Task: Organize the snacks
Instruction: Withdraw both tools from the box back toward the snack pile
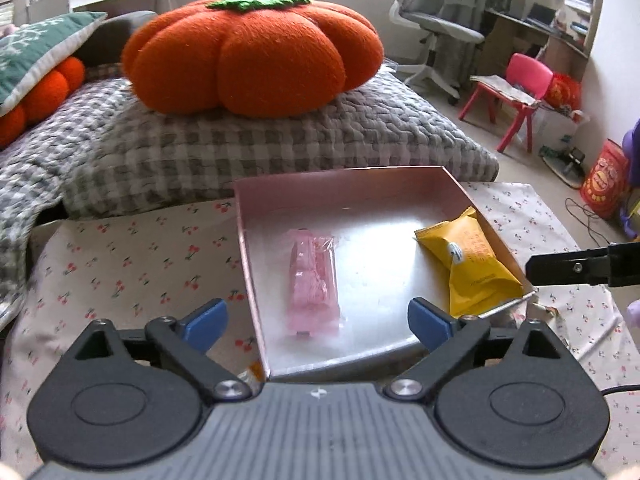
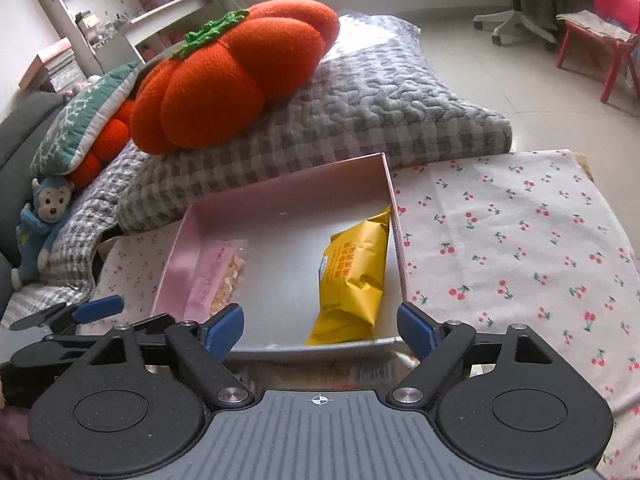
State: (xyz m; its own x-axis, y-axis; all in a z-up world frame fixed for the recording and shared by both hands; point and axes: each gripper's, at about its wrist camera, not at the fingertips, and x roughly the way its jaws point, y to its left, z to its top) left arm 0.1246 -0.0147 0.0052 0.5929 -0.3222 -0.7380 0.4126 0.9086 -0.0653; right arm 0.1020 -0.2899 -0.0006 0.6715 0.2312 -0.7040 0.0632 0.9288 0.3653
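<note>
Both of my grippers stand wide and empty above the near rim of the pink box [image 2: 288, 196]. Left gripper [image 1: 318, 326] over the pink snack packet [image 1: 312, 288], lying on the box floor left of centre. Right gripper [image 2: 320, 326] over the yellow snack packet [image 2: 354, 280], against the right wall. Box sits on the cherry-print cloth [image 2: 520, 248] covering the desk.
</note>
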